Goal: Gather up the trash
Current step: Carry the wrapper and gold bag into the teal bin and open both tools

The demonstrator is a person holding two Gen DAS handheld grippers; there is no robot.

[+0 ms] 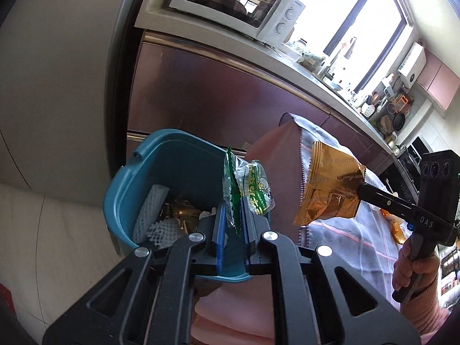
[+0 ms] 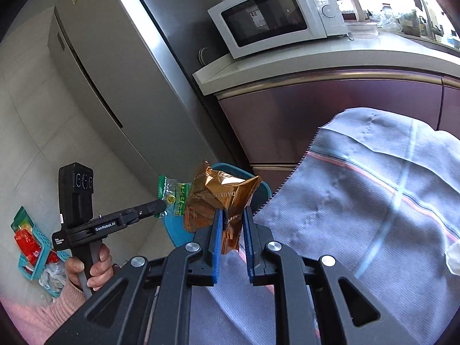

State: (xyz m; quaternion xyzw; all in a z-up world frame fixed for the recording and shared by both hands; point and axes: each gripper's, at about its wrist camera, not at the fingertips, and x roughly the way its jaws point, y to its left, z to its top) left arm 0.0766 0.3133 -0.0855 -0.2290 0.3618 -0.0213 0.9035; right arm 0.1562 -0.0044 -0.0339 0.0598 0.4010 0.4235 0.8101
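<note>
My left gripper (image 1: 233, 205) is shut on a green and clear snack wrapper (image 1: 250, 187), held over the near rim of a teal trash bin (image 1: 138, 184). Inside the bin lie white foam netting (image 1: 152, 210) and other scraps. My right gripper (image 2: 232, 215) is shut on a crumpled gold foil wrapper (image 2: 218, 198), which in the left wrist view hangs as the gold wrapper (image 1: 327, 189) to the right of the bin. From the right wrist view, the left gripper (image 2: 161, 205) shows at left with the green wrapper (image 2: 174, 195), and the bin (image 2: 178, 230) peeks out behind both.
A table edge draped in a grey-white cloth (image 2: 373, 201) lies right of the bin. Behind stand a maroon cabinet (image 1: 230, 97), a white microwave (image 2: 276, 14) on the counter and a steel fridge (image 2: 120, 86). A teal basket with packets (image 2: 31, 244) sits on the floor.
</note>
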